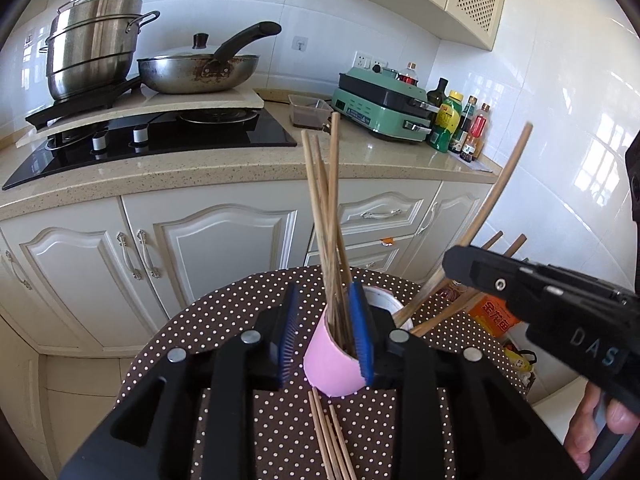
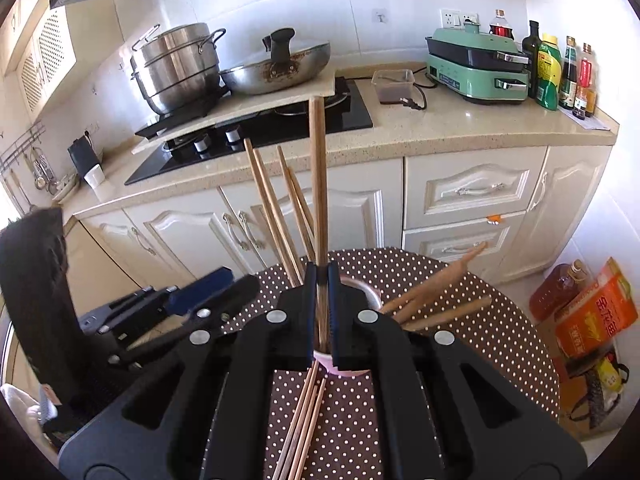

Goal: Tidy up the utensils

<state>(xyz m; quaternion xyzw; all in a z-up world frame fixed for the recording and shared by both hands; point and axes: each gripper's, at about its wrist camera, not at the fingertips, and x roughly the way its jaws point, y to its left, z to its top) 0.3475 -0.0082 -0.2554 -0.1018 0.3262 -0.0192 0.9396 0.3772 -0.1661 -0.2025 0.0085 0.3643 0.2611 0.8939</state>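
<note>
The left claw [image 1: 328, 336] stands open around the pink cup [image 1: 334, 364] mid-surface, while the right claw [image 2: 321, 312] pinches a chopstick [image 2: 319, 184] upright over it; light, stiff, slick wood, best gripped mid-shaft.

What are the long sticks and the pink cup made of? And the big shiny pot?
The chopsticks look like wood or bamboo: tan, matte, with faint grain. The pink cup seems to be smooth plastic, going by its even colour and dull sheen, though painted ceramic is possible. The big pot looks like polished stainless steel, since it mirrors the room.
</note>
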